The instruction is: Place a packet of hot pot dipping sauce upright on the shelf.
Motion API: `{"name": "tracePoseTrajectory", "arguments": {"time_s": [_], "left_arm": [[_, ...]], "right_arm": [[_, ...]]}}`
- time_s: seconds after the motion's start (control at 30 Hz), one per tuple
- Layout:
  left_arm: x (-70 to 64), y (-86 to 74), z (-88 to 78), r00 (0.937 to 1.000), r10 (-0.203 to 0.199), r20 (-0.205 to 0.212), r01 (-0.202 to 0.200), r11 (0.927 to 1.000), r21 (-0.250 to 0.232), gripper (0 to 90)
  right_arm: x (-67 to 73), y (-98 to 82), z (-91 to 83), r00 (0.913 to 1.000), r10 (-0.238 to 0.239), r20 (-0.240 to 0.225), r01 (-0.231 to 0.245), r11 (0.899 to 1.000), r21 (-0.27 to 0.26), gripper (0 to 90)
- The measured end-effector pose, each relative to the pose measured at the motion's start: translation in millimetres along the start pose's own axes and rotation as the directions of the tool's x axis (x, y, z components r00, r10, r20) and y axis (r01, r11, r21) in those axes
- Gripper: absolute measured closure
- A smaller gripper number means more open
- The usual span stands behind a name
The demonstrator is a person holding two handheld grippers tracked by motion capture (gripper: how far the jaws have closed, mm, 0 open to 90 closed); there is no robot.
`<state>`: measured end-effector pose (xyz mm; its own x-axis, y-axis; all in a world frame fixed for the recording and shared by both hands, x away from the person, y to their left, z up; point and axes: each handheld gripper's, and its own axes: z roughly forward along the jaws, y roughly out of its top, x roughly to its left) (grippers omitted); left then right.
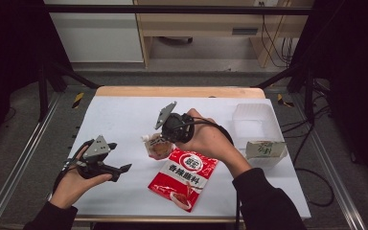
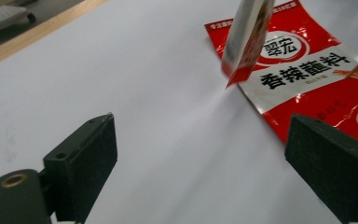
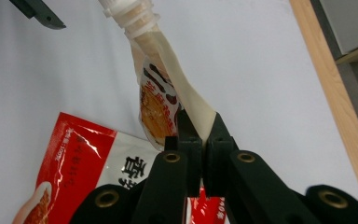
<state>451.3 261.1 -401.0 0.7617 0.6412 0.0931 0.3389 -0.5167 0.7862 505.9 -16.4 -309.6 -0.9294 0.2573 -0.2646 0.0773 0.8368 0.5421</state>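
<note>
Right gripper (image 3: 195, 135) jaws pressed together, pinching the bottom edge of a small spouted pouch (image 3: 161, 93); pouch hangs off the desk surface, cap end pointing away from the gripper, over the top edge of the red seasoning packet (image 1: 183, 178). In the high view the right gripper (image 1: 160, 140) sits mid-desk, pouch (image 1: 158, 147) just beside the red packet's upper left corner. Left gripper (image 1: 120, 168) jaws spread wide, nothing between them, low over the white desk (image 1: 124, 115) at the left, well apart from the pouch. Left gripper view: pouch edge (image 2: 247, 39) dangling in front of the red packet (image 2: 317, 79). Clear plastic container (image 1: 253, 125) and small green-print box (image 1: 266, 149) at the desk's right side.
</note>
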Motion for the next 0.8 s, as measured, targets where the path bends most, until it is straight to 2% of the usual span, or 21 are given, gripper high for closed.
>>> {"name": "tracePoseTrajectory", "arguments": {"time_s": [0.1, 0.2, 0.3, 0.37, 0.43, 0.57, 0.63, 0.8], "left_arm": [[2.9, -9.8, 2.7, 0.9998, -0.006, -0.019, 0.006, 1.0000, 0.003, 8.0], [3.4, -16.8, 1.8, 0.9996, -0.019, -0.021, 0.019, 0.9998, 0.007, 7.7], [0.0, -26.0, 1.7, 0.9987, -0.042, -0.031, 0.041, 0.9991, -0.007, 7.5], [-3.3, -32.0, 3.0, 0.9988, -0.035, -0.033, 0.035, 0.9994, -0.005, 6.8], [-7.7, -39.0, 4.0, 0.9975, -0.049, -0.050, 0.048, 0.9984, -0.030, 6.5], [-14.0, -45.7, 6.4, 0.9969, -0.021, -0.076, 0.020, 0.9997, -0.012, 6.2], [-12.5, -45.5, 5.8, 0.9964, -0.019, -0.083, 0.018, 0.9997, -0.018, 5.9], [-0.4, -50.8, -1.7, 0.9911, -0.054, -0.122, 0.050, 0.9982, -0.034, 5.5]], "right_arm": [[-6.2, -2.7, -11.4, 0.9997, -0.006, 0.022, 0.006, 1.000, 0.003, 88.5], [-11.4, -6.3, -25.1, 0.9993, 0.003, 0.038, -0.003, 1.000, -0.001, 88.5], [-13.7, -11.1, -39.7, 0.9981, 0.025, 0.056, -0.025, 1.000, -0.003, 88.6], [-14.2, -14.8, -47.9, 0.9976, 0.028, 0.064, -0.028, 1.000, -0.002, 88.5], [-13.9, -20.3, -52.3, 0.9972, 0.039, 0.063, -0.039, 0.999, -0.009, 88.5], [-13.7, -31.4, -58.6, 0.9971, 0.038, 0.067, -0.038, 0.999, -0.008, 88.4], [-14.6, -35.0, -62.3, 0.9965, 0.042, 0.073, -0.041, 0.999, -0.011, 88.4], [-18.8, -41.5, -70.2, 0.9953, 0.053, 0.081, -0.052, 0.999, -0.012, 88.4]]}}
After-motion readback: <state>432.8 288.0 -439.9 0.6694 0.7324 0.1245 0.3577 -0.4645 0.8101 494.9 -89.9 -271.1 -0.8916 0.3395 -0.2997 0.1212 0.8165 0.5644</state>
